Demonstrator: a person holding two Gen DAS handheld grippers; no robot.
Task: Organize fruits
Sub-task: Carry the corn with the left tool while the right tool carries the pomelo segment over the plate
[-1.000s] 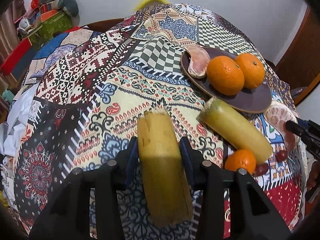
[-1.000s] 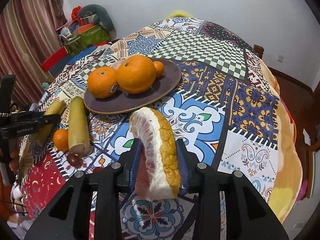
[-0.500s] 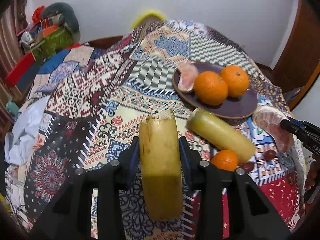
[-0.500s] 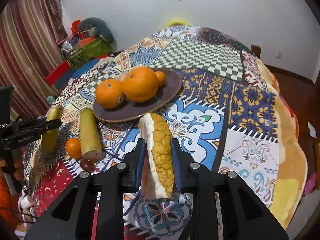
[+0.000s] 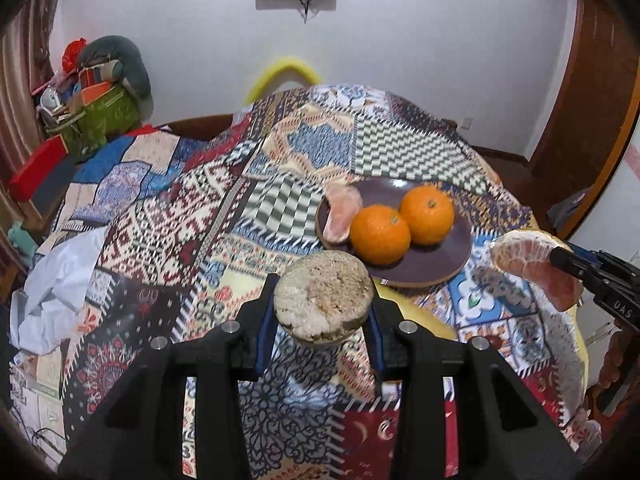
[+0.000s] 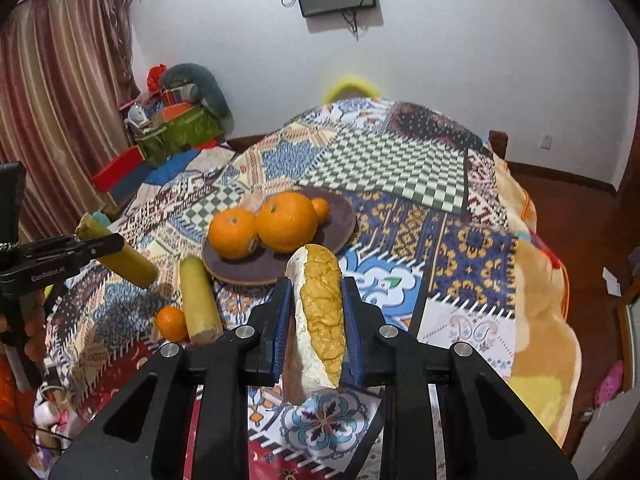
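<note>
Left wrist view: left gripper (image 5: 323, 312) jaws clamp a yellow-green cane stick (image 5: 323, 295), cut end facing camera, above the patchwork cloth (image 5: 168, 232). Right gripper (image 6: 316, 320) jaws pinch a peeled pomelo wedge (image 6: 320, 312) just before the brown round plate (image 6: 344, 216) holding two oranges (image 6: 286, 222).

Left black two-finger gripper (image 5: 322, 318) jaws clamped, angled down; right black two-finger gripper (image 6: 316, 320) jaws clamped tight, angled down.
</note>
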